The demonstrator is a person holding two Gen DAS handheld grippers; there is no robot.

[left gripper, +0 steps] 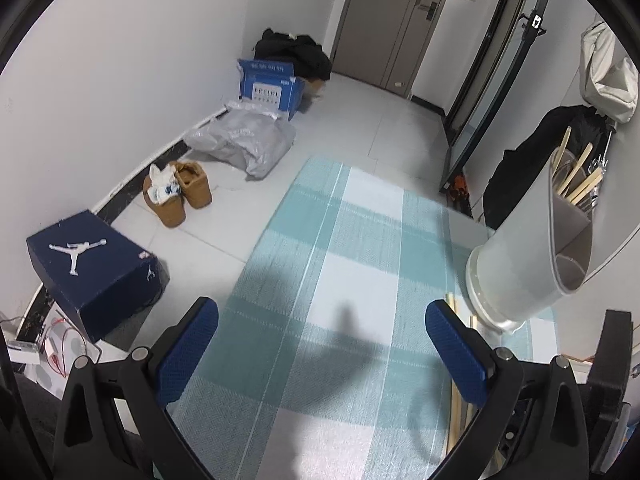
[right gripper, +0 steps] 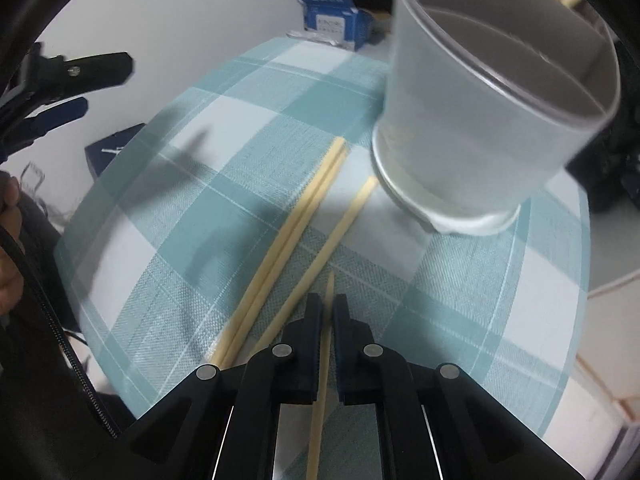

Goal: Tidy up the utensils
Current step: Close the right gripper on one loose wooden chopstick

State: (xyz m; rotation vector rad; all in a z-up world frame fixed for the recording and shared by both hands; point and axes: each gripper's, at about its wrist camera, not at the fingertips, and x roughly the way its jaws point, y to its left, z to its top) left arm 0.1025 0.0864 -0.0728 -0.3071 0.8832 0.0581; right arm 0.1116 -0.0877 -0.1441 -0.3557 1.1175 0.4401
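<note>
**A:** Checked cloth (right gripper: 224, 184) on the desk, three chopsticks (right gripper: 304, 216) lying loose beside the holder (right gripper: 480, 120). How far along?

**B:** Partway, I'd guess. Holder's near side looks empty, some sticks (left gripper: 580, 178) sit behind. Right gripper (right gripper: 328, 312) is clamped on one chopstick (right gripper: 326, 344); left gripper (left gripper: 320, 340) gapes wide, holding nothing.

Both tools are black plastic linkages with silver round pivot screws; the left tool (left gripper: 322, 344) and right tool (right gripper: 327, 312) carry textured blue finger pads (left gripper: 460, 356).
</note>
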